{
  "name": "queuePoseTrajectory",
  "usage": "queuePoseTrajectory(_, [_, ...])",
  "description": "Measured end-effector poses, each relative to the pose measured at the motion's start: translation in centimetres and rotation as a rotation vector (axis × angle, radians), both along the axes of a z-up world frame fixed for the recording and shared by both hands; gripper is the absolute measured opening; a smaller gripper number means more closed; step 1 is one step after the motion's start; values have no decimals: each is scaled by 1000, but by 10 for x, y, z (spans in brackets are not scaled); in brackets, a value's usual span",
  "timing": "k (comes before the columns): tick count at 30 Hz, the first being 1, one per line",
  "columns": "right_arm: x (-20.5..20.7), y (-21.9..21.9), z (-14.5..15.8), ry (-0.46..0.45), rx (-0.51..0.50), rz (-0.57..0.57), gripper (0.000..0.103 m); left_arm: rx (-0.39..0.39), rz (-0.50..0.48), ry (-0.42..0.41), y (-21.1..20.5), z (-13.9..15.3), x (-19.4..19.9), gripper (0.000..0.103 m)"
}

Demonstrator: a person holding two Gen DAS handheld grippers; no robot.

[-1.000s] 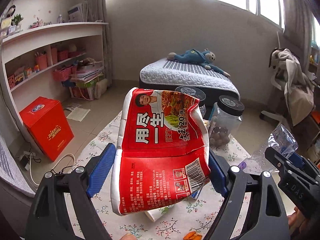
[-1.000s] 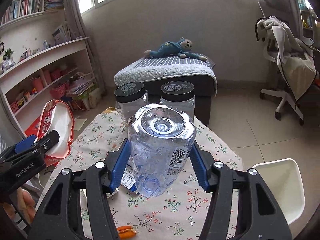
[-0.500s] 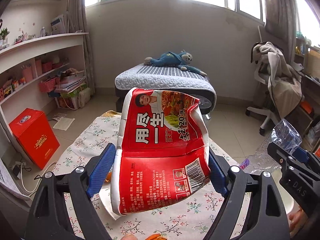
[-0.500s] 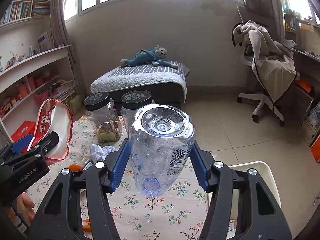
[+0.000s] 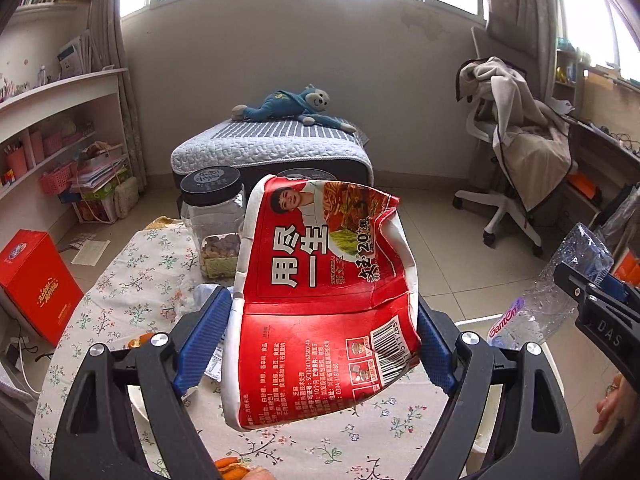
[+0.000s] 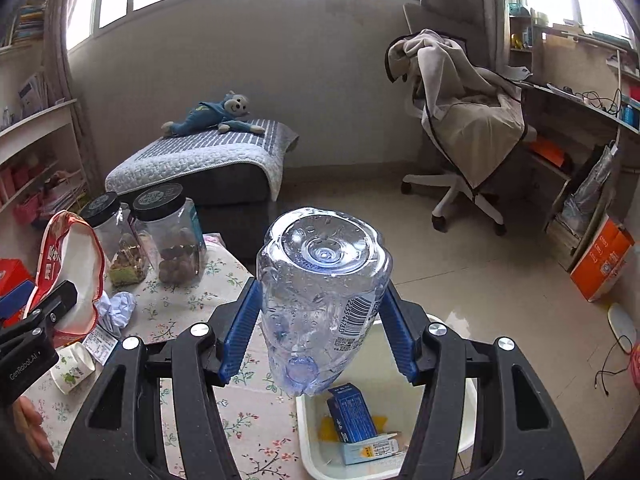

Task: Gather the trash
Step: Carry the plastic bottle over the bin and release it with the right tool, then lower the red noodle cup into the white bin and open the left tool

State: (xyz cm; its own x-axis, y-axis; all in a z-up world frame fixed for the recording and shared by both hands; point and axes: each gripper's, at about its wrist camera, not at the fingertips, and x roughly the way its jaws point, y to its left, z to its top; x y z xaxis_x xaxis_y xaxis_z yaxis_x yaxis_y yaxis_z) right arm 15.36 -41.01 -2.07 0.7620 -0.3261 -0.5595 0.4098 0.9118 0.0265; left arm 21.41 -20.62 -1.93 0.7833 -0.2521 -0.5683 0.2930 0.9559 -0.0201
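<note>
While both grippers carry trash, the bin lies under the right one.
Left view: left gripper (image 5: 320,344) clamped on wrapper (image 5: 324,300), above the table (image 5: 132,264). Right view: right gripper (image 6: 320,328) clamped on bottle (image 6: 320,292), axis along the fingers, base forward, directly over bin (image 6: 308,428); right hand nearer.

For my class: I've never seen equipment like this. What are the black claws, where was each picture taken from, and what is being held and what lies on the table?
There is no robot: a person holds a hand-held gripper in each hand, each with a fisheye camera looking along its blue-padded fingers. The left one is shut on a crumpled red wrapper. The right one is shut on a clear bottle, held above a white bin that already holds small cartons. On the flowered table stand two black-lidded jars, with a paper wad and a paper cup nearby.
</note>
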Motion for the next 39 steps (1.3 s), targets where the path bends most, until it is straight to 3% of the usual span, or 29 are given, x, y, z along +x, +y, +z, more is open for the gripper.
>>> queuePoseTrajectory(3, [-9, -26, -2, 11, 35, -55, 59, -1, -43, 18, -24, -6, -5, 83])
queuePoseTrajectory(5, [-18, -44, 0, -4, 54, -114, 85, -4, -76, 30, -41, -9, -9, 83])
queuePoseTrajectory(6, [-23, -53, 1, -19, 60, -148, 88, -4, -92, 34, -49, -11, -12, 83])
queuePoseTrajectory(14, [-60, -114, 7, -85, 104, -332, 94, 16, -221, 75, -118, -25, -30, 83])
queuePoseTrajectory(24, [-89, -145, 10, -122, 82, -449, 96, -31, -373, 200, -192, -30, -43, 85])
queuePoseTrajectory(26, [-92, -145, 11, -123, 53, -463, 96, -33, -373, 209, -195, -28, -44, 91])
queuePoseTrajectory(30, [-94, -139, 13, -106, -15, -468, 96, -3, -349, 165, -189, -24, -46, 92])
queuePoseTrajectory(39, [-72, -91, 12, -41, -129, -344, 96, 56, -201, 52, -136, -12, -39, 92])
